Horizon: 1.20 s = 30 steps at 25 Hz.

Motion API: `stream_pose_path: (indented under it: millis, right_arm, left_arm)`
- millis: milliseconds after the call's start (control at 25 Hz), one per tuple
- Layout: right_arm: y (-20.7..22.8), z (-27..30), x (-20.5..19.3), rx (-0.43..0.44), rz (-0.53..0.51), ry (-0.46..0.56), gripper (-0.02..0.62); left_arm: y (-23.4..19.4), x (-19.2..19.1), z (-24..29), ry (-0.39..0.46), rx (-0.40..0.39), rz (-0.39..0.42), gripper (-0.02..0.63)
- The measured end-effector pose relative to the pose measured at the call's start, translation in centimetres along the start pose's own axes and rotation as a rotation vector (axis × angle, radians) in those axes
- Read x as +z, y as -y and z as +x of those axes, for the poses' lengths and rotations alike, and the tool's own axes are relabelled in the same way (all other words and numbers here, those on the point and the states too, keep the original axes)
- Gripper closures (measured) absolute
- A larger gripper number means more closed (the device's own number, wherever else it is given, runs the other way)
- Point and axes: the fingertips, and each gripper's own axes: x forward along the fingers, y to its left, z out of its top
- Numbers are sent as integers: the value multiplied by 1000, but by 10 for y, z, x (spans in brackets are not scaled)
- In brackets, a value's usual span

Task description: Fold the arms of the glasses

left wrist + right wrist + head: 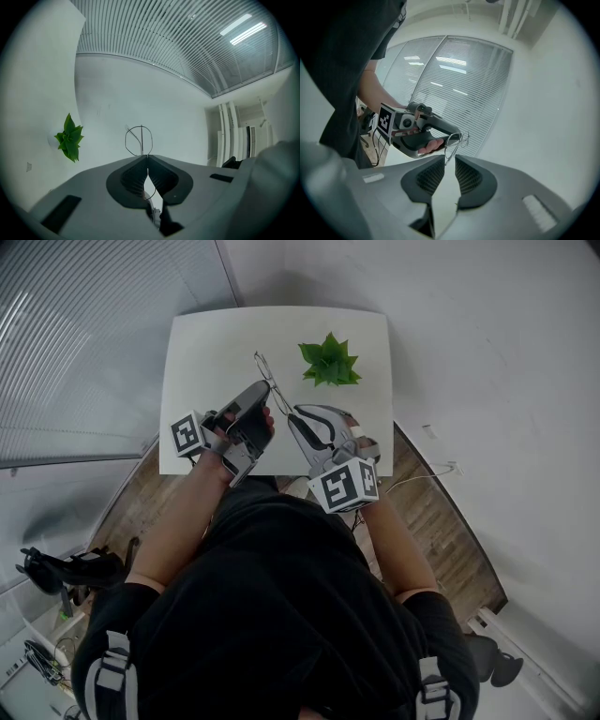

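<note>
Glasses point(266, 369) are held in the air above the white counter point(202, 348), between the two claws, and do not rest on it.

Left claw point(147, 157): closed on the thin wire frame. The pads meet with the wire pinched between them, and one lens ring stands up just beyond the tips.

Right claw point(450, 162): open. A clear gap is seen between its pads. A thin wire end of the glasses hangs just at the mouth of that gap and is not pressed.

Step in hand, as judged: one arm is to be swung in toward the lenses while the frame is anchored by the left claw.

For the step to be done well:
- The left hold should be kept steady and not tightened, since the wire looks thin and easily bent.
- The arm should be caught by the right claw away from the hinge.
- It should be pushed along the hinge's own arc, not across it.

Which arm lies nearest the right claw cannot be told, as the hinges are too small to make out.

Containers: none is seen to hold anything. A green plant point(329, 362) stands on the counter, to the right of the glasses in the head view. Its pot, if any, is hidden under the leaves there.
</note>
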Motion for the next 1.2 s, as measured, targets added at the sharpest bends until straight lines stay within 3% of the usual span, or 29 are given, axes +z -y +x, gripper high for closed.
stream_pose_path:
  millis: [160,600,880,1200]
  right_arm:
    - [6,-5,4,-3,10,12,488]
    - [31,-27,19,-23,130,135,490]
    - [60,-35,24,-119,287,244,549]
    - [70,-35,-5,-179,386,231,583]
  left_arm:
    - [-1,-1,1,-2,5,1,594]
    - [-6,1,2,-5,24,8,594]
    - [-4,-4,1,-13,26,14,594]
    - [-7,-13,-2,-29,34,6,594]
